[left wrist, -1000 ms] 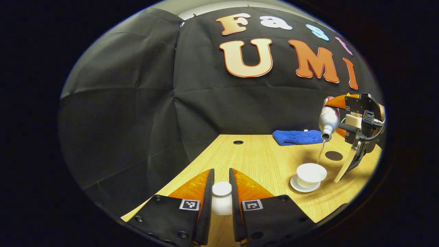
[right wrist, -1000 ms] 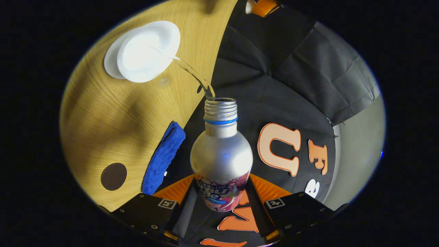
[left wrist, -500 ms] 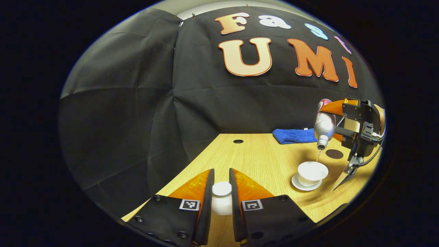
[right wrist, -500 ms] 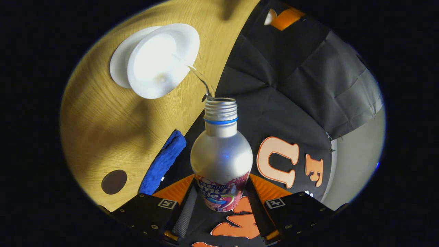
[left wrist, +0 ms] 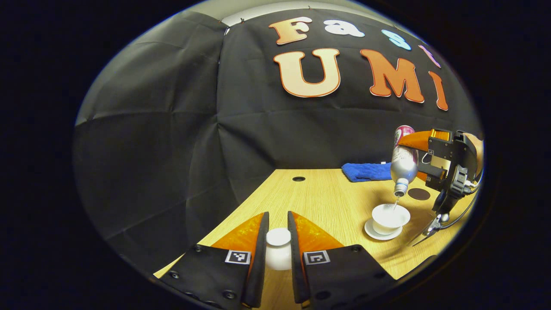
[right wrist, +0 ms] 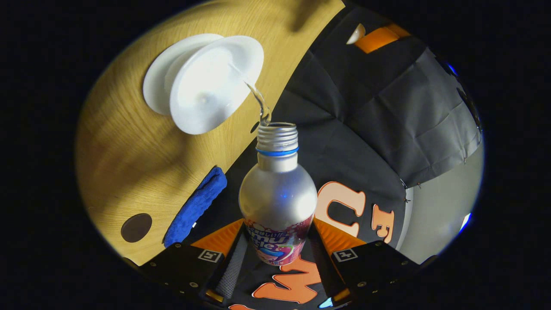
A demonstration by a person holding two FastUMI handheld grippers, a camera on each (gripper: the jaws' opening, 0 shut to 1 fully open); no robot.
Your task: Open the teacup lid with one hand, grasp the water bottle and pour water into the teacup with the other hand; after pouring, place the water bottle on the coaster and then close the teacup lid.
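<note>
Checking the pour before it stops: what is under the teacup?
A white saucer sits under the teacup on the wooden table. The cup covers the saucer's middle, so only its rim is visible.

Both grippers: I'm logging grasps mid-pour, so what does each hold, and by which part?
The right gripper clamps the water bottle by its labelled lower body. The left gripper grips the white teacup lid by its sides.

wooden table (left wrist: 327,202), saucer (left wrist: 373,233), blue cloth (left wrist: 366,171), coaster (left wrist: 418,194)
</note>
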